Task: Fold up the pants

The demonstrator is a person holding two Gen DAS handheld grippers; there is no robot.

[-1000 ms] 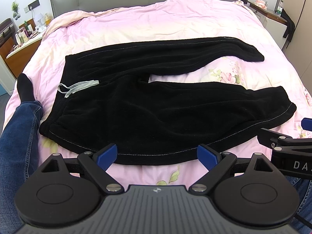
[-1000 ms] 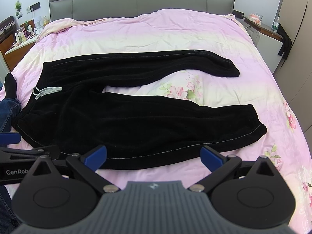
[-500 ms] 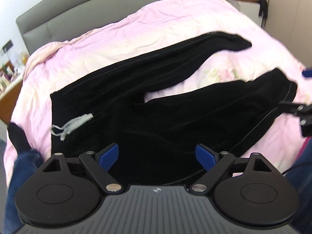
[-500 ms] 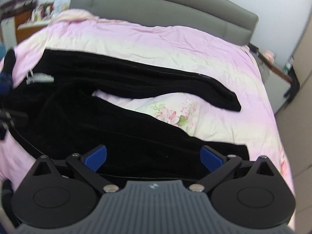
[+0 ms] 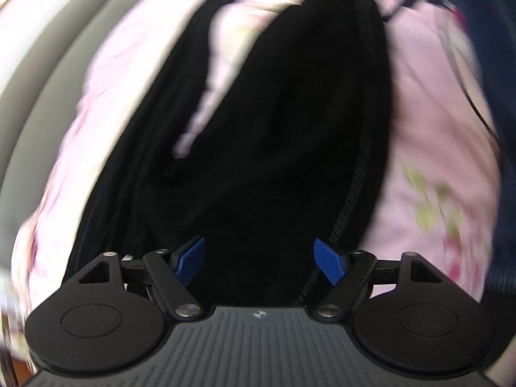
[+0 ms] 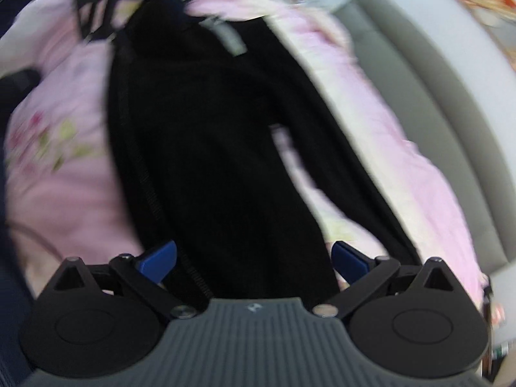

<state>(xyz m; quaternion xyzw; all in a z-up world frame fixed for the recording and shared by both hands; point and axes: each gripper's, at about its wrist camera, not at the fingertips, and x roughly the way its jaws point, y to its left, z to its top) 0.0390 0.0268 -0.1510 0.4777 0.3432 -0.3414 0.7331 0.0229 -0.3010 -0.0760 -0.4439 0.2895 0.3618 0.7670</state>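
Black pants point(image 5: 283, 135) lie spread flat on the pink bedspread point(image 5: 429, 148), legs apart. Both views are motion-blurred. My left gripper point(image 5: 259, 262) is open, low over the waist end, looking along the legs. My right gripper point(image 6: 254, 259) is open, low over the near leg's cuff end point(image 6: 225, 174), looking toward the waist, where the pale drawstring point(image 6: 230, 37) shows. Neither gripper holds cloth. The other gripper point(image 6: 96, 9) shows dimly at the far end of the right wrist view.
The grey padded headboard point(image 5: 35, 64) runs along the left of the left wrist view and the right of the right wrist view point(image 6: 429, 103). Pink floral bedspread point(image 6: 54, 148) surrounds the pants. Dark blue jeans fabric point(image 5: 496, 64) is at the right edge.
Both grippers have swung apart to opposite ends of the pants and dropped close to the cloth, each now facing along the legs. The left gripper's jaws have narrowed a little. The pants have not moved.
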